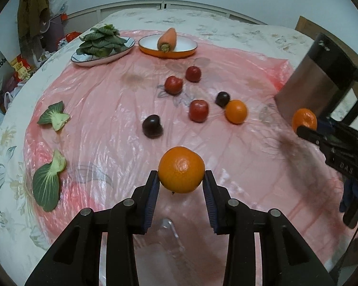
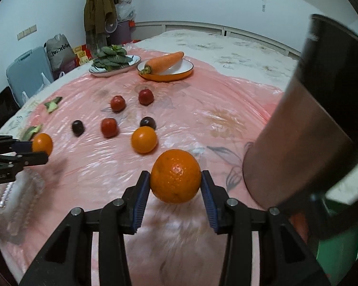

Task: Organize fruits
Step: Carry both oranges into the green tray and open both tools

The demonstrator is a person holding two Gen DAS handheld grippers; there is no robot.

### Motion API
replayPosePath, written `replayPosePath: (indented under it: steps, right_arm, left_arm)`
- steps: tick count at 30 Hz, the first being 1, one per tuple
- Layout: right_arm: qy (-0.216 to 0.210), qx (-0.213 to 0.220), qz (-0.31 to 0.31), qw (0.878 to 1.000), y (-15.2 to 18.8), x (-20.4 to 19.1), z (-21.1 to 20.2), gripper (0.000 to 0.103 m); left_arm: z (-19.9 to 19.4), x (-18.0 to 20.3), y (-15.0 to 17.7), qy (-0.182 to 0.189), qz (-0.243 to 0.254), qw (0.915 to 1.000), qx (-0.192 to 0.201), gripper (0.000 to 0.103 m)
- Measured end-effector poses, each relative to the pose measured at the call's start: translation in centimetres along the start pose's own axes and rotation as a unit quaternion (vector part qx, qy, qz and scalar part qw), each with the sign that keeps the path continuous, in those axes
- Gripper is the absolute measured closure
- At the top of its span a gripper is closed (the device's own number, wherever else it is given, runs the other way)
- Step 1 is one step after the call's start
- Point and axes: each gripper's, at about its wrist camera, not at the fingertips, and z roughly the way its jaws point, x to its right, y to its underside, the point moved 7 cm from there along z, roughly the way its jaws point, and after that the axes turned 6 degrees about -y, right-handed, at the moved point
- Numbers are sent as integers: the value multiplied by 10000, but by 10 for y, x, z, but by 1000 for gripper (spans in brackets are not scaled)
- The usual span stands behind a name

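My left gripper (image 1: pixel 181 176) is shut on an orange (image 1: pixel 181 169) held above the pink plastic sheet (image 1: pixel 107 124); it also shows in the right wrist view (image 2: pixel 42 144). My right gripper (image 2: pixel 176 178) is shut on a second orange (image 2: pixel 176 176), also seen at the right of the left wrist view (image 1: pixel 304 119). A third orange (image 1: pixel 236 111) lies on the sheet beside a dark plum (image 1: pixel 222 99). Three red fruits (image 1: pixel 198 110) (image 1: pixel 173 84) (image 1: pixel 193 74) and another dark plum (image 1: pixel 151 125) lie mid-sheet.
A metal cylinder (image 2: pixel 305 128) stands close on the right. At the back an orange-rimmed plate (image 1: pixel 179 47) holds a carrot (image 1: pixel 167 39), and a white plate (image 1: pixel 83 60) holds greens. Two loose bok choy pieces (image 1: pixel 55 118) (image 1: pixel 47 183) lie at the left.
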Motion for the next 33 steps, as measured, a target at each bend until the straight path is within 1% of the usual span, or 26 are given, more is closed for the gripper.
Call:
replayPosePath:
  steps: [7,16,21,26,33]
  right_arm:
    - [8,104,337,9994,32,-6,-45,65]
    - [135,223,855,9960,78,6,-94,65]
    - [273,290,1134,9928,104,26,-118,65]
    - [415,388,1349,9892,121,50,-138,65]
    - [733,581,1794,9793,147,97,-166,65]
  left_arm:
    - [-29,23,12,204,175,9996,112,71]
    - [-57,65,25,365,451,9981,190,71]
    - [-66,95,28,468,662,9964,229,71]
    - [-71,128,30,535,892,9943,232,71]
    - [-73,180,33,730,1213,9897,196,71]
